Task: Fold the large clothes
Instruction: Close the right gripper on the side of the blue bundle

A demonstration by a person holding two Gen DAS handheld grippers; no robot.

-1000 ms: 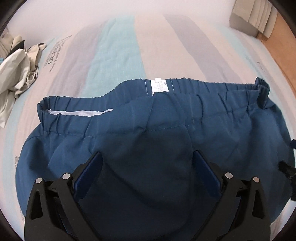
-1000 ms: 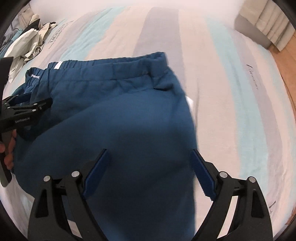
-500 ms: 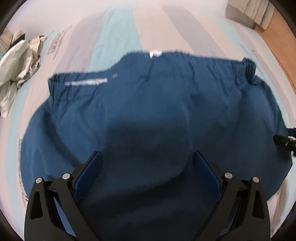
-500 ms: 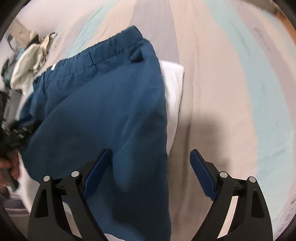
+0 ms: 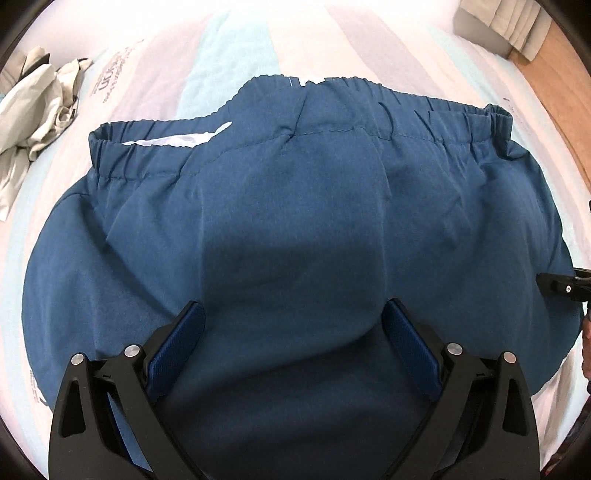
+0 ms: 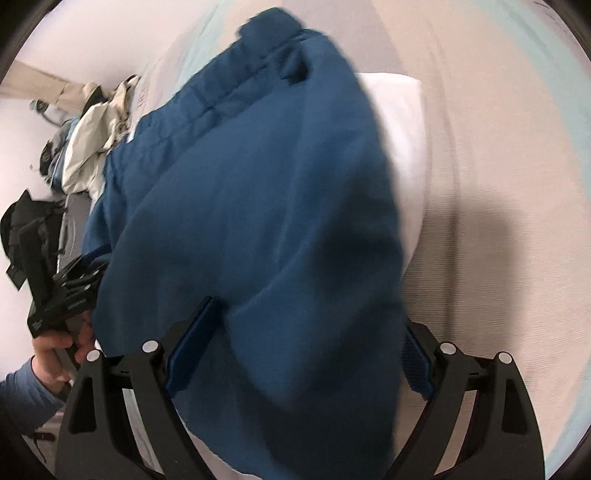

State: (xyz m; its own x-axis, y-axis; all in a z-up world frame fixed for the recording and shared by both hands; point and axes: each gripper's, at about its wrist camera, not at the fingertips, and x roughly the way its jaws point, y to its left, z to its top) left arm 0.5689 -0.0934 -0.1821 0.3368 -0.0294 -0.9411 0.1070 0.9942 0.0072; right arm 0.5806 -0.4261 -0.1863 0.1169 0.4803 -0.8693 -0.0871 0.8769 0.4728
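The left gripper [image 5: 291,328] has its blue-padded fingers [image 5: 177,347] spread wide, with a fold of the blue shorts [image 5: 295,206] bulging up between them and draping over the tool's body; whether any cloth is pinched lower down cannot be told. The right gripper [image 6: 306,328] is likewise splayed wide, its left pad [image 6: 190,347] bare and its right pad half hidden by the blue shorts [image 6: 258,221], which hang across the gap and down over the frame; this view is smeared by motion.

In the left wrist view the shorts lie spread on the striped bedsheet [image 5: 240,44], elastic waistband [image 5: 443,114] at the far edge; a white label [image 5: 314,79] shows at the middle of the waistband, and a strip of white lining [image 5: 177,139] shows inside its left part. At the right edge of the shorts, the tip of the right gripper [image 5: 561,288] touches the cloth. Beyond the left end of the waistband lies a crumpled beige garment [image 5: 33,114]; well beyond its right end stands a grey curtain [image 5: 517,26] on a wooden floor [image 5: 569,85].

In the right wrist view, a white folded cloth [image 6: 402,147] lies just beside the shorts on their right, partly under them; the beige garment [image 6: 96,136] is heaped past the waistband end on their left. At the shorts' left edge the left gripper [image 6: 74,284] meets the fabric, held by a hand [image 6: 55,354] in a blue sleeve [image 6: 22,395].
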